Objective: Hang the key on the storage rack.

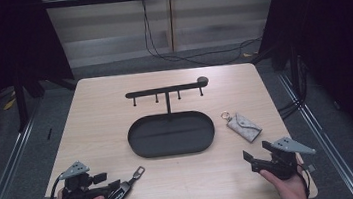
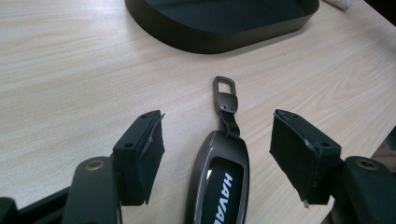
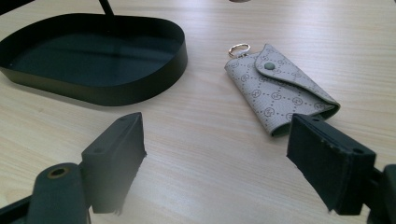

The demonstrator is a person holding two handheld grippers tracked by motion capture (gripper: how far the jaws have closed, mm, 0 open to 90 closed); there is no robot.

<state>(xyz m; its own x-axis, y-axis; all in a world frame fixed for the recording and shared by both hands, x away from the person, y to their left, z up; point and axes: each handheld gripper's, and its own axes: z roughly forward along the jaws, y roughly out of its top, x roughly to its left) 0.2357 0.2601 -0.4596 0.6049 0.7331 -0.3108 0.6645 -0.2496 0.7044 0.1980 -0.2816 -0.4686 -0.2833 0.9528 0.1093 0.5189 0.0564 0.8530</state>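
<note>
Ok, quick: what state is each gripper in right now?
Left gripper: open, the car key lies between its jaws, pads not touching it.
Right gripper: open, holding nothing; the key pouch lies just ahead on the table.

We are holding the left gripper (image 1: 124, 185) at the lower left of the high view, jaws spread apart. We are holding the right gripper (image 1: 251, 155) at the lower right, jaws parted wide, gripping nothing.
</note>
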